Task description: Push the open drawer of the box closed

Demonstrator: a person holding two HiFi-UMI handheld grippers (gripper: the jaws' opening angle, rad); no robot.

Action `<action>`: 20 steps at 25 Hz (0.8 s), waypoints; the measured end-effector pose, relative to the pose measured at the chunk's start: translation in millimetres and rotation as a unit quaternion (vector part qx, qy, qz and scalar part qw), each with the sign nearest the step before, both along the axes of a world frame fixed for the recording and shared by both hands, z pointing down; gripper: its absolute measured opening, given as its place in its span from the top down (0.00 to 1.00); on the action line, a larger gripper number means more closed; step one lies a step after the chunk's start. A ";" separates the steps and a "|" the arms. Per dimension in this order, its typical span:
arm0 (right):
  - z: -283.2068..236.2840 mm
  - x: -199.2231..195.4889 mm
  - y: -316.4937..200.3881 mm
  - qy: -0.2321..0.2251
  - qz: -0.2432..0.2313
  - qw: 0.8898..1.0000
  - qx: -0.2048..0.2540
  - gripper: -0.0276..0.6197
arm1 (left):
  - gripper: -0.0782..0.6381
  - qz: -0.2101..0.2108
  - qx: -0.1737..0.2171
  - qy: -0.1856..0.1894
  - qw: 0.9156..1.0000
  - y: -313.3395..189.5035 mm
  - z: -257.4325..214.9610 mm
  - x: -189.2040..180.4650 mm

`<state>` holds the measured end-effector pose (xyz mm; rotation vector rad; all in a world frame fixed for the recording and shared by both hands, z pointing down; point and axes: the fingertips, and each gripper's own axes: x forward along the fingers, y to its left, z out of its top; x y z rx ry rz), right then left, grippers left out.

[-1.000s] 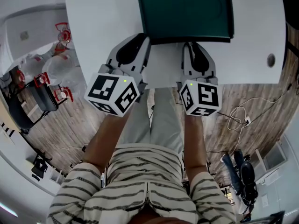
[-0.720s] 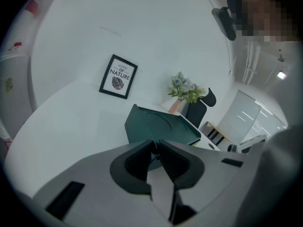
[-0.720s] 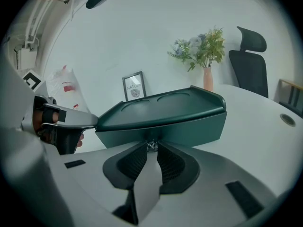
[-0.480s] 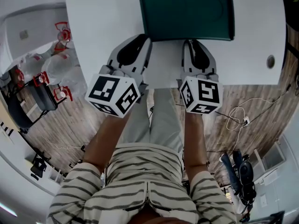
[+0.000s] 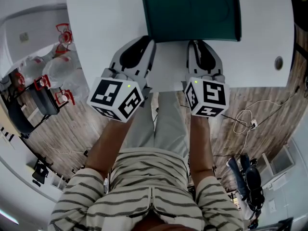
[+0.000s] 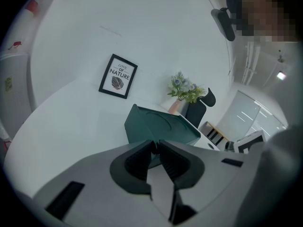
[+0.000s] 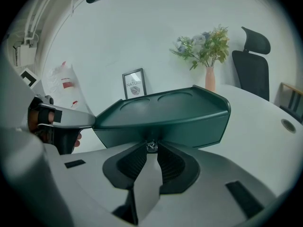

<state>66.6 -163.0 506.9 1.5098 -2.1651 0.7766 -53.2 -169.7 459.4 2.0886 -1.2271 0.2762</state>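
A dark green box [image 5: 192, 13] stands on the white table [image 5: 106, 23], its front face toward me. In the right gripper view its front [image 7: 161, 122] looks flush, with a small metal knob [image 7: 152, 147] at the lower middle. My right gripper [image 7: 152, 145] is at that front, jaw tips closed against the knob on both sides. In the head view it [image 5: 195, 43] touches the box's near edge. My left gripper [image 6: 155, 143] is shut with nothing in it, just short of the box's near left corner [image 6: 142, 131]. In the head view it [image 5: 150, 40] is at the box's front left.
A framed picture [image 6: 118, 76] and a vase of flowers [image 7: 208, 46] stand against the far wall beyond the box. An office chair [image 7: 253, 65] is at the table's right. A cable hole [image 5: 279, 62] marks the table's right side. The near table edge [image 5: 168, 88] lies under both grippers.
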 end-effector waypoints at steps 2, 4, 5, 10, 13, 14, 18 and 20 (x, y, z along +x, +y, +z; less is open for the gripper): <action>0.2 0.6 -0.7 0.001 -0.001 1.000 0.000 0.83 | 0.81 0.001 0.000 0.001 1.000 -0.3 0.3 0.6; 0.3 0.1 -0.3 0.003 -0.001 1.000 0.000 0.83 | 0.81 0.001 0.000 0.003 1.000 0.1 0.5 0.1; 0.2 -0.3 0.0 0.004 -0.001 1.000 0.000 0.83 | 0.81 0.000 0.000 0.004 1.000 0.3 0.4 -0.3; 0.7 1.2 -0.3 0.005 0.001 1.000 -0.001 0.83 | 0.81 0.001 0.000 0.004 1.000 -0.5 0.5 1.1; 1.8 0.5 1.8 0.006 -0.006 1.000 -0.003 0.81 | 0.81 0.003 -0.001 0.003 1.000 0.6 1.4 0.8; 2.0 -0.3 3.0 0.007 -0.010 1.000 -0.003 0.81 | 0.81 0.002 -0.001 0.002 1.000 1.2 1.6 0.2; 0.3 1.6 7.8 0.012 -0.018 1.000 -0.004 0.79 | 0.82 0.001 -0.003 0.007 1.000 1.5 0.9 0.2; -3.7 3.0 10.4 0.014 -0.019 1.000 -0.003 0.79 | 0.82 0.002 -0.008 0.011 1.000 1.1 0.3 0.8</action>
